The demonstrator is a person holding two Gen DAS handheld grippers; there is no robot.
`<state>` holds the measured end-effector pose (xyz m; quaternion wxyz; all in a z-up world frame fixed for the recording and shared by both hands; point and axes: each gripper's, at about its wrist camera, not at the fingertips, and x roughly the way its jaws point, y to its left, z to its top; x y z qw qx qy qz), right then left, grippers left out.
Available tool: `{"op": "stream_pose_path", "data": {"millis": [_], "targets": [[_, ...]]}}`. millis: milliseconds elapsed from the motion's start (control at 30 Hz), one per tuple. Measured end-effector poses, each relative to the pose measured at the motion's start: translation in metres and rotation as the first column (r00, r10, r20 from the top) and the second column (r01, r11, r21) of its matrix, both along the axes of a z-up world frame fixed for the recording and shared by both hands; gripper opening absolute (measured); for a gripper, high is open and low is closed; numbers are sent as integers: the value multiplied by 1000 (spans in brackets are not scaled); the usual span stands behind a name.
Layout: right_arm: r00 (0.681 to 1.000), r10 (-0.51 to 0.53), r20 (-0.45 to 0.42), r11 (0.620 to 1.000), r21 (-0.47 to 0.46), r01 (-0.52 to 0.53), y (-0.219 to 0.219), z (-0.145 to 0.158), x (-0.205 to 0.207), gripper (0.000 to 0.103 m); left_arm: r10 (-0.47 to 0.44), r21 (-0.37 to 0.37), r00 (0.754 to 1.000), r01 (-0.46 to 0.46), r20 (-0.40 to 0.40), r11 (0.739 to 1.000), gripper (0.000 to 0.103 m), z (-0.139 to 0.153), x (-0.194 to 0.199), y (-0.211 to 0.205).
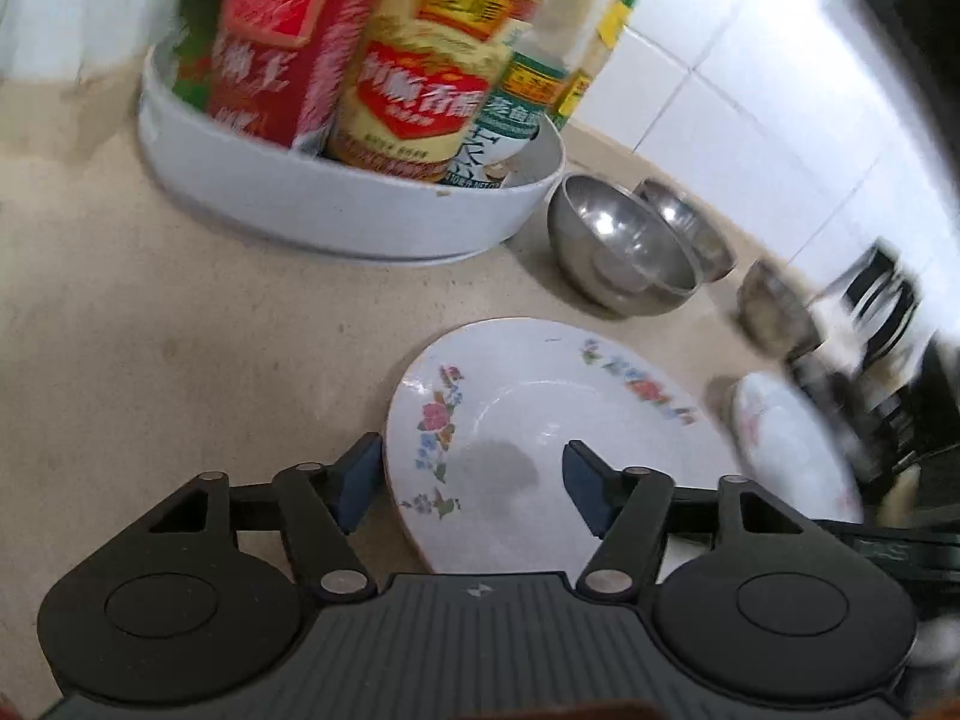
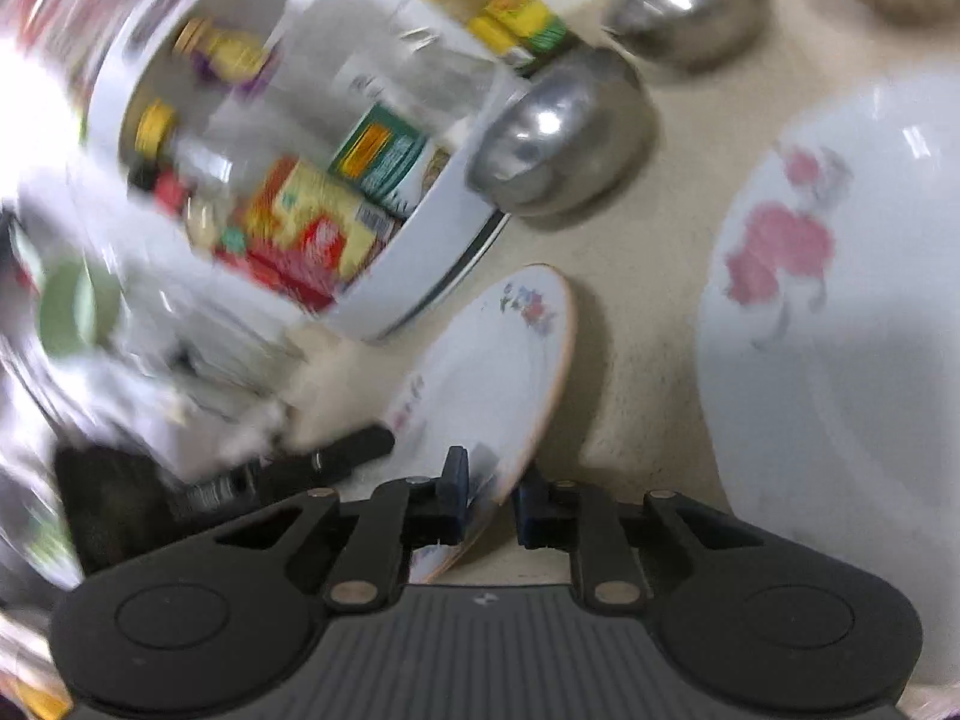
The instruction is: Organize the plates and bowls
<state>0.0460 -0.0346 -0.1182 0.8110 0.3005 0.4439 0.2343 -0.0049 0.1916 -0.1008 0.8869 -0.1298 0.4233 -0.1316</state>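
A white plate with a floral rim stands tilted on the beige counter, one edge lifted. My right gripper is shut on the near rim of this plate. My left gripper is open and straddles the plate's left part. Its left finger sits just outside the rim, and its right finger hangs over the well. A white bowl with pink flowers sits to the right, blurred in the left wrist view. Three steel bowls lie behind the plate, two of them nested.
A round white tray packed with sauce bottles and cartons stands behind the plate at the left, close to its far rim. A white tiled wall closes the back. Bare beige counter spreads to the left.
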Motion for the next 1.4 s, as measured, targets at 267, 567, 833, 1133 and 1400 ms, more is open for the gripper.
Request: {"op": "stream_pose_path", "data": {"millis": [267,567,833,1133,1400], "targets": [[988,50,146,983,-181,-23,9,21,-5,19,-72,103,996,67,44,992,43,-1,-8,-20],[989,73,129,983,-177,-50,9,18,-12,18,-135,-81,987,142,84,987,59,7,-18,-17],[988,141,58,970,-209,-126,-1,15,-26,34,-89,-72,996,89,2,993,65,-2,18,11],[996,77,44,961,-270,-62,-25,28,-49,35,-276,46,961,277,-22,960,77,0,31,-22],[997,9,75,956,-293,13,-12,23,-45,23,-339,179,940,338,-22,924,71,-2,17,-44]]}}
